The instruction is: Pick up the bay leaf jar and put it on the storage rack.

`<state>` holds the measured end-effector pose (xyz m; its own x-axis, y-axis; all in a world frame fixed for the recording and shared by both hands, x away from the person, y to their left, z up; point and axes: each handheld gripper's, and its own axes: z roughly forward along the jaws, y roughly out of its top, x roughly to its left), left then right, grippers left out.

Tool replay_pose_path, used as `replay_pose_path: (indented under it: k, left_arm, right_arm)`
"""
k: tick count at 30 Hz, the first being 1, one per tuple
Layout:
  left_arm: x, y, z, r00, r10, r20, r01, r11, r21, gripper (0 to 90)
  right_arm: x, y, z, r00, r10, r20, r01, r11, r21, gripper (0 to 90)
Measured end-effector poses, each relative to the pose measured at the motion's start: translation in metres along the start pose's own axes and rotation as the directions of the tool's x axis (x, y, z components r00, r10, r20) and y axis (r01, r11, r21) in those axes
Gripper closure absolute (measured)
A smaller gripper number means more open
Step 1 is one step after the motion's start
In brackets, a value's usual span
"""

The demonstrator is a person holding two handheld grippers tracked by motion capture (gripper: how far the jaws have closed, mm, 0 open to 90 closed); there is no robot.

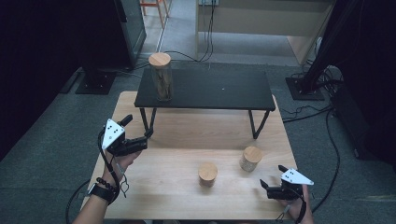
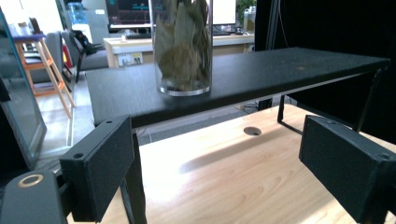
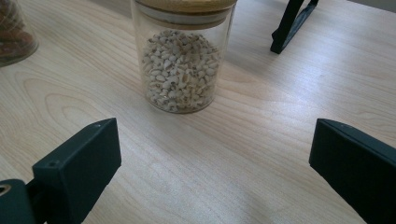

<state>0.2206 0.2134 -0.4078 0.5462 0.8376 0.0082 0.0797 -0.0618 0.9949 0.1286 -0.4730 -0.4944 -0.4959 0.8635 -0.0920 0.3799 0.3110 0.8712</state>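
Observation:
A tall glass jar of dried leaves (image 1: pixel 160 77) with a wooden lid stands on the left end of a low black shelf (image 1: pixel 219 91). In the left gripper view that tall jar (image 2: pixel 182 46) is ahead and above on the shelf (image 2: pixel 280 70). My left gripper (image 1: pixel 138 128) hovers open by the shelf's front left leg, and nothing sits between its jaws (image 2: pixel 217 154). Two short lidded jars stand on the wooden table (image 1: pixel 168 186). My right gripper (image 1: pixel 272 176) is open, with nothing between its jaws (image 3: pixel 217 149), and faces the jar of pale grains (image 3: pixel 180 65), the short jar on the right (image 1: pixel 251 158).
The other short jar (image 1: pixel 208 174) stands mid-table, and its brown contents show at the left edge (image 3: pixel 14 32) of the right gripper view. A black shelf leg (image 3: pixel 292 23) stands behind the grain jar. Cables and stand bases lie on the floor around the table.

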Motion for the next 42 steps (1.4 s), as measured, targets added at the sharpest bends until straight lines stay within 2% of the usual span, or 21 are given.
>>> replay_pose_path:
  k: [10,18,25,29,35,42]
  left_arm:
    - [0.001,-0.025,0.001,0.9998,-0.017,-0.008,0.017,0.9986,0.049,10.2]
    - [0.004,-0.040,0.000,0.9993,-0.033,-0.017,0.034,0.9974,0.063,10.2]
    - [0.003,-0.054,-0.001,0.9994,-0.033,-0.014,0.034,0.9965,0.077,10.2]
    - [0.002,-0.061,-0.001,0.9996,-0.023,-0.013,0.024,0.9950,0.097,10.2]
    - [0.002,-0.073,-0.004,0.9992,-0.038,-0.012,0.039,0.9920,0.120,10.2]
    - [0.004,-0.088,-0.009,0.9985,-0.054,-0.008,0.055,0.9880,0.145,10.2]
  right_arm:
    - [0.000,0.000,0.000,1.0000,0.001,0.000,-0.001,1.000,-0.001,2.0]
    - [0.000,0.000,0.000,1.0000,0.004,0.003,-0.004,1.000,-0.001,2.0]
    - [-0.002,0.000,0.000,0.9999,0.011,-0.004,-0.011,1.000,-0.002,2.0]
    - [-0.004,-0.001,0.000,0.9998,0.015,-0.010,-0.015,1.000,-0.009,2.0]
    - [-0.005,-0.001,0.000,0.9998,0.013,-0.016,-0.013,1.000,-0.008,2.0]
    - [-0.009,-0.003,-0.001,0.9989,0.040,-0.025,-0.041,0.999,-0.026,2.6]
